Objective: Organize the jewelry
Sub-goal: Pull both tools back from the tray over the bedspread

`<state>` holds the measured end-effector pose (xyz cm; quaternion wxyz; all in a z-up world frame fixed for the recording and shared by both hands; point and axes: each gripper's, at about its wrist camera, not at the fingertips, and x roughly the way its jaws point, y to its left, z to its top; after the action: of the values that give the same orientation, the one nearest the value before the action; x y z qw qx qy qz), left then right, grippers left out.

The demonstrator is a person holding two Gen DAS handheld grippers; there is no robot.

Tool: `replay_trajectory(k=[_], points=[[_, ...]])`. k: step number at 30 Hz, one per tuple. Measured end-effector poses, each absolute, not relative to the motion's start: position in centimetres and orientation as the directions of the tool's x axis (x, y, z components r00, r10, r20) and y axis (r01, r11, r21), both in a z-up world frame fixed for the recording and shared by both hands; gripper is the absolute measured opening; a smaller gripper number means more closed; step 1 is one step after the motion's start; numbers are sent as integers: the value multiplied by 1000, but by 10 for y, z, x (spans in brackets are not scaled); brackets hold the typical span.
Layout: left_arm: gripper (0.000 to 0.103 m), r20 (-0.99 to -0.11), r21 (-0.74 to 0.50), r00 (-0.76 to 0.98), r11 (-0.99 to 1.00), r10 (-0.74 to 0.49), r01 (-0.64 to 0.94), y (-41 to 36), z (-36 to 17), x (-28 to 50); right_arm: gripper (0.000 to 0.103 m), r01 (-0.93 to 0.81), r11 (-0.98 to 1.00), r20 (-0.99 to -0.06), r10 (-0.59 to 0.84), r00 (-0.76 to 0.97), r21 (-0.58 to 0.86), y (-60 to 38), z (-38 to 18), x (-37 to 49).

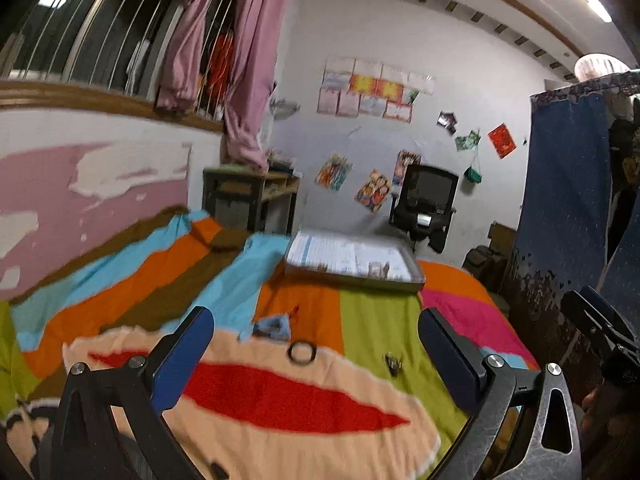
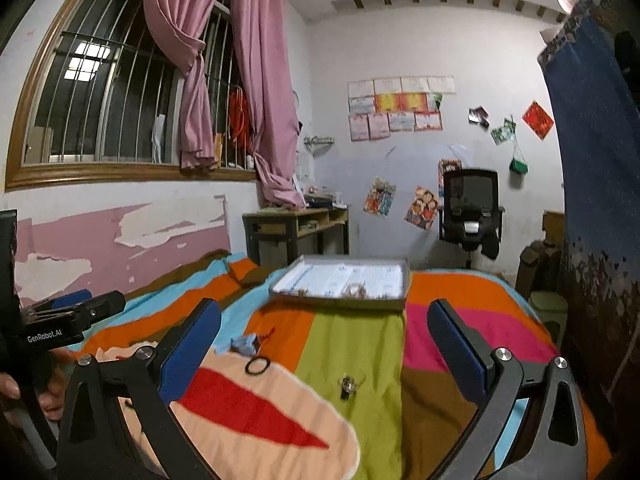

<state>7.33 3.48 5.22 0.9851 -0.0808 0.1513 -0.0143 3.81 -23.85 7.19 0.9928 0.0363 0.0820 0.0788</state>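
Ahead, a black ring (image 2: 256,367) and small metal clip (image 2: 347,387) lie on the striped cloth bed (image 2: 356,344). Both the left hand-held gripper (image 1: 316,354) and right hand-held gripper (image 2: 324,344) hover spread, empty.

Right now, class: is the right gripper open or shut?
Open. In the right wrist view the right gripper shows its blue fingers spread wide, nothing between them, with the bedspread visible in the gap.

**One readable mark: "GenRobot.AI"**

White lettering reading "GenRobot.AI" runs along the black body of the left gripper (image 2: 74,312), at the near left of the right wrist view. Print on the far wall's certificates (image 2: 400,106) and posters (image 2: 420,208) is too small to read.
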Motion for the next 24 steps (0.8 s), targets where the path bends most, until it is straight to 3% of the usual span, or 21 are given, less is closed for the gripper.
replay_trajectory(k=[8, 24], points=[[103, -398, -152, 917, 988, -32, -31, 39, 20, 56, 102, -113, 984, -259, 147, 955, 140, -248, 32, 27], [103, -457, -156, 889, 987, -31, -46, 36, 3, 63, 102, -103, 982, -346, 153, 926, 158, -246, 5, 42]])
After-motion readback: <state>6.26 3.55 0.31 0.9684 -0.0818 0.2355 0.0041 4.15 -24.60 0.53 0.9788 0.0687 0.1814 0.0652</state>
